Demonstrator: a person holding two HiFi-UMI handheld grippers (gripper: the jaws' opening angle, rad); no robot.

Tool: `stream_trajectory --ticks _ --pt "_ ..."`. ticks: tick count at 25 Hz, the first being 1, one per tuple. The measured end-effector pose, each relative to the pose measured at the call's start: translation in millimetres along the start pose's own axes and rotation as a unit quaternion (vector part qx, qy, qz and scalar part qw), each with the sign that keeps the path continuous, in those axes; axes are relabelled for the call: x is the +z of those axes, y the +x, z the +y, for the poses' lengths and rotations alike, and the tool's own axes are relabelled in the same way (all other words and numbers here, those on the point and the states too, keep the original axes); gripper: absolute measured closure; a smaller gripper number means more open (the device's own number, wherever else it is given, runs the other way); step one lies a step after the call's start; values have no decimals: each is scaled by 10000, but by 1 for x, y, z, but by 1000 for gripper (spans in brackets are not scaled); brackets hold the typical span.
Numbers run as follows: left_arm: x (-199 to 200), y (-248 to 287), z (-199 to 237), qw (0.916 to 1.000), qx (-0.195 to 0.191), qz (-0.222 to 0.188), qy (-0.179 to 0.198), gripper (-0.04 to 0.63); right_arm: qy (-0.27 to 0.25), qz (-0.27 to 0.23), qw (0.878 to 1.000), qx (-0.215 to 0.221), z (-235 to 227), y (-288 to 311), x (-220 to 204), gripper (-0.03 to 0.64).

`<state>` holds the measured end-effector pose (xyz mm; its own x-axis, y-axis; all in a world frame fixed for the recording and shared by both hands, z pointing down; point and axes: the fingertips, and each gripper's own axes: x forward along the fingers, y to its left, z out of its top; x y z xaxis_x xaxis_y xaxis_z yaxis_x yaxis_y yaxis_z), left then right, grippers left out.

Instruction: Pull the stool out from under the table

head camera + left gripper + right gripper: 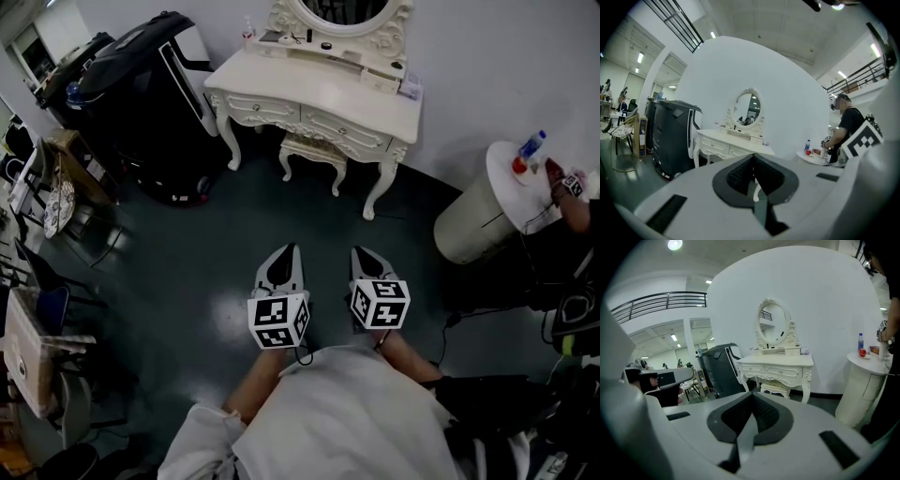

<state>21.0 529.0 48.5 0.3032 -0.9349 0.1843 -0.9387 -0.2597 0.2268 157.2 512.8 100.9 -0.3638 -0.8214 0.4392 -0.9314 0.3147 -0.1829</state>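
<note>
**Both grippers closed and empty, well short of the stool tucked under the dressing table**

The left gripper [287, 255] and right gripper [364, 257] have their jaws together and hold nothing. The stool [314, 150] sits between the front legs of the cream dressing table [323, 92], its seat partly under the top. It looks like rigid carved wood with a padded seat, probably fairly light, and likely to slide on the smooth floor [234, 244]. The front seat rail or a front leg seems the best hold, once the jaws open. The table legs flank it closely. The black case [150, 89] and the round pedestal table [483, 211] stand well aside.
</note>
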Motion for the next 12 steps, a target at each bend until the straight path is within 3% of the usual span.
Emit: stream_trajectory --ticks 12 --pt "30 47 98 10000 1 50 61 585 103 -84 9999 -18 48 89 42 618"
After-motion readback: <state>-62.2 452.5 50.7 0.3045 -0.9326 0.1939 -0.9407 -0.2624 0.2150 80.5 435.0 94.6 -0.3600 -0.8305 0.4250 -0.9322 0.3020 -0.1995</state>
